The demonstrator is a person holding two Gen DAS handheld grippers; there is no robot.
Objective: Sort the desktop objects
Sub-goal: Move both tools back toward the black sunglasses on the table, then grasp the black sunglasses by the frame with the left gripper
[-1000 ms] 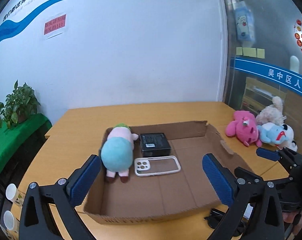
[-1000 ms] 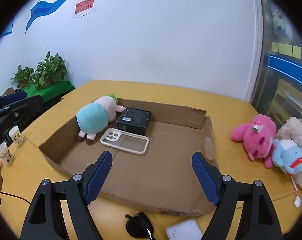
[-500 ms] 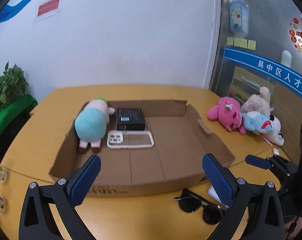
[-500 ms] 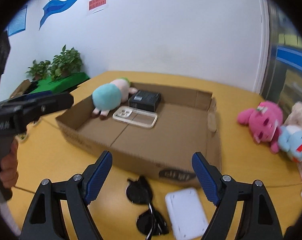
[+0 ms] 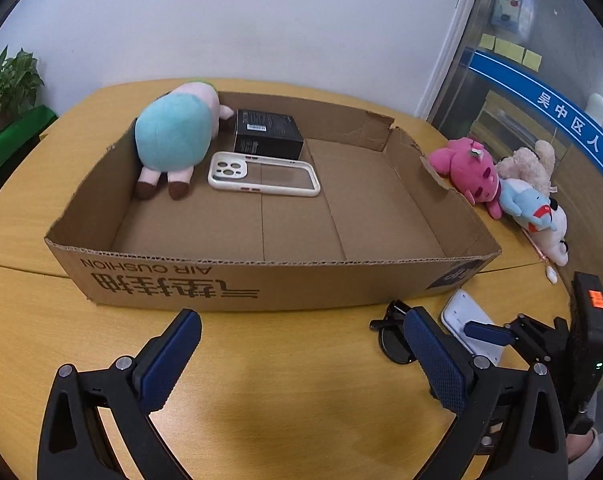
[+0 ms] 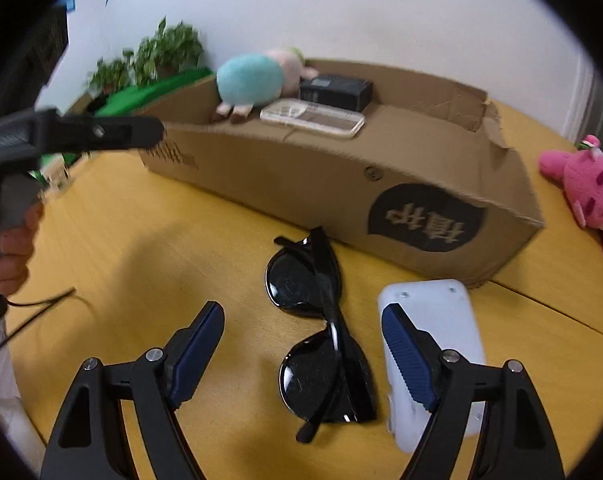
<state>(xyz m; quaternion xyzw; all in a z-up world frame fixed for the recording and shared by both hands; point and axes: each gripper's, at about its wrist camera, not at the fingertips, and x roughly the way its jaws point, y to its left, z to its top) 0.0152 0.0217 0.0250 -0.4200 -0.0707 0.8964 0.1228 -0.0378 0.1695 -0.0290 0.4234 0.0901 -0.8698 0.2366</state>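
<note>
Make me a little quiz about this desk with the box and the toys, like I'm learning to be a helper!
1. True or false: the black sunglasses are inside the cardboard box.
2. Which lies beside the sunglasses on the table? A: white device. B: phone case. C: black box.
3. Fill in: the right gripper jaws are ____ above the sunglasses.

Key: 1 false, they lie on the table in front of it. 2 A. 3 open.
</note>
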